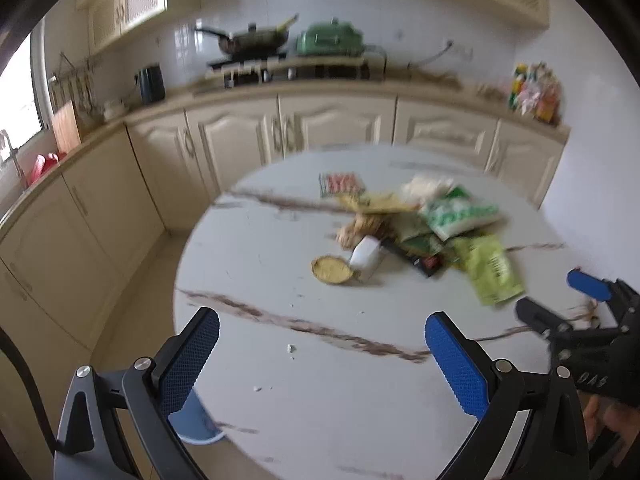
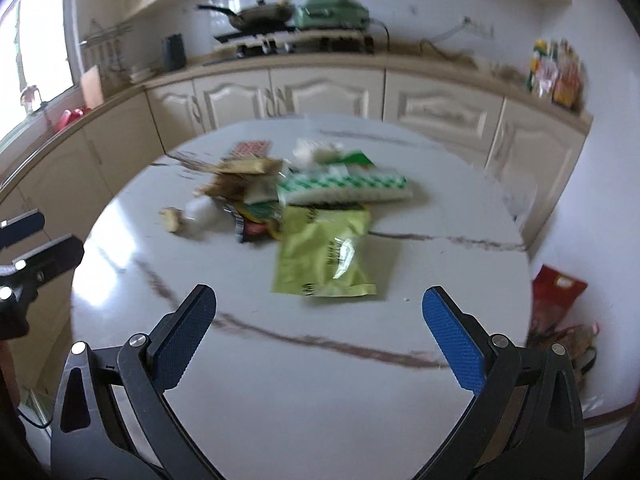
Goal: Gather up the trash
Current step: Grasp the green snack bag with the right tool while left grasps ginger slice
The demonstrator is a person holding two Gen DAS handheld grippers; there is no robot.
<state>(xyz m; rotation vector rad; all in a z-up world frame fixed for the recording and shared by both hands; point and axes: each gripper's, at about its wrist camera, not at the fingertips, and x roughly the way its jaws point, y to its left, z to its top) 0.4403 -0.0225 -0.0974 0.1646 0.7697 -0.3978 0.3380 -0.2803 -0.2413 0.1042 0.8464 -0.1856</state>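
A pile of trash lies on the round white marble table (image 1: 320, 392). It includes a light green bag (image 1: 494, 272) (image 2: 324, 256), a green-and-white packet (image 1: 460, 212) (image 2: 344, 188), a red-and-white packet (image 1: 340, 184) (image 2: 250, 148), a small white carton (image 1: 366, 256), a round yellow lid (image 1: 332, 270) and a black wrapper (image 1: 416, 258). My left gripper (image 1: 324, 340) (image 2: 40, 240) hovers open and empty over the table's near side, short of the pile. My right gripper (image 2: 320, 316) (image 1: 560, 300) is open and empty too, just short of the light green bag. Both views are motion-blurred.
Cream cabinets and a counter run behind the table, carrying a stove with a wok (image 1: 256, 40), a green appliance (image 1: 330, 38), a dark kettle (image 1: 152, 80) and snack bags (image 1: 534, 92). A red bag (image 2: 556, 296) lies on the floor right of the table. A blue stool (image 1: 196, 420) shows under its left edge.
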